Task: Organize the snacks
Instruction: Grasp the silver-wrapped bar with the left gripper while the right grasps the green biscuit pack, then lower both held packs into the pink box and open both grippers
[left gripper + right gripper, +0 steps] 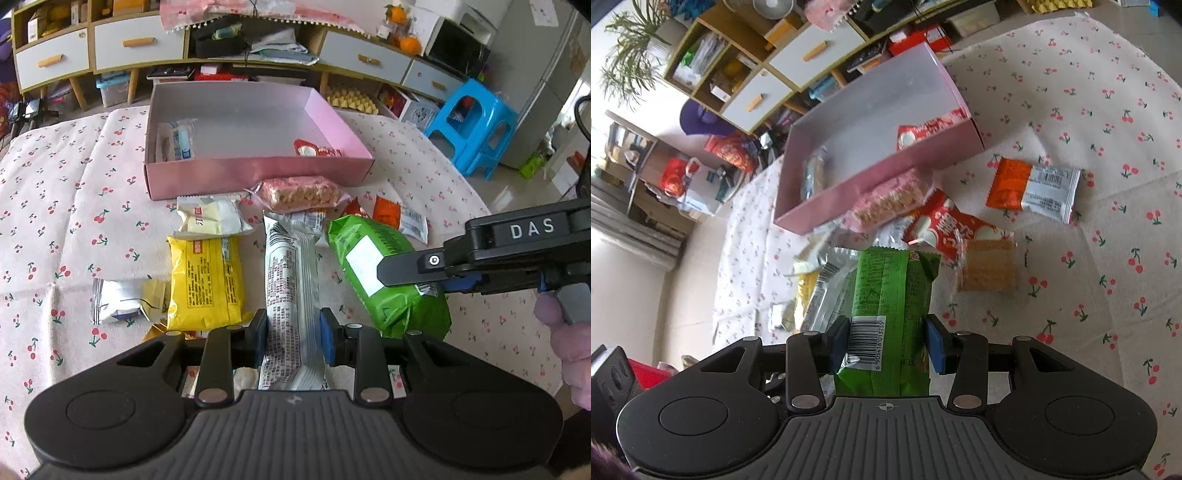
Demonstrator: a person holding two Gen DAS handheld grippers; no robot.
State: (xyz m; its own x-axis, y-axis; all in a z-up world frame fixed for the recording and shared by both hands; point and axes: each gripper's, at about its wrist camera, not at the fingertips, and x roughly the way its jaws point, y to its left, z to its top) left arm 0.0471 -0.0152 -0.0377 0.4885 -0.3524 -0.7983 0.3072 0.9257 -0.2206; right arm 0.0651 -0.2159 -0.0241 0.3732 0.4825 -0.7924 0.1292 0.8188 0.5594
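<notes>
Your left claw is clenched on the long white snack bar, pads pinching it across its narrow width near the close end, so the bar runs straight ahead, in line with the fingers. That grip suits a lengthwise drop into the pink box, which stands open just beyond the pile.

Your right claw is grasping the green snack pack, pads pressed on its two long sides over the barcode end. In the left wrist view the pack hangs tilted beside the white bar, so both hands appear loaded at once.

The box holds only two items: a pale blue-and-white packet by the left wall and a red packet near the front right corner. Most of its floor is bare.

Still on the cherry-print cloth over the table: a yellow pack, a cream packet, a pink wafer pack touching the box front, an orange packet and a clear-wrapped cracker.

Judgement: sorting is early. Both packs are headed for one opening; mind the claws crowding each other there
</notes>
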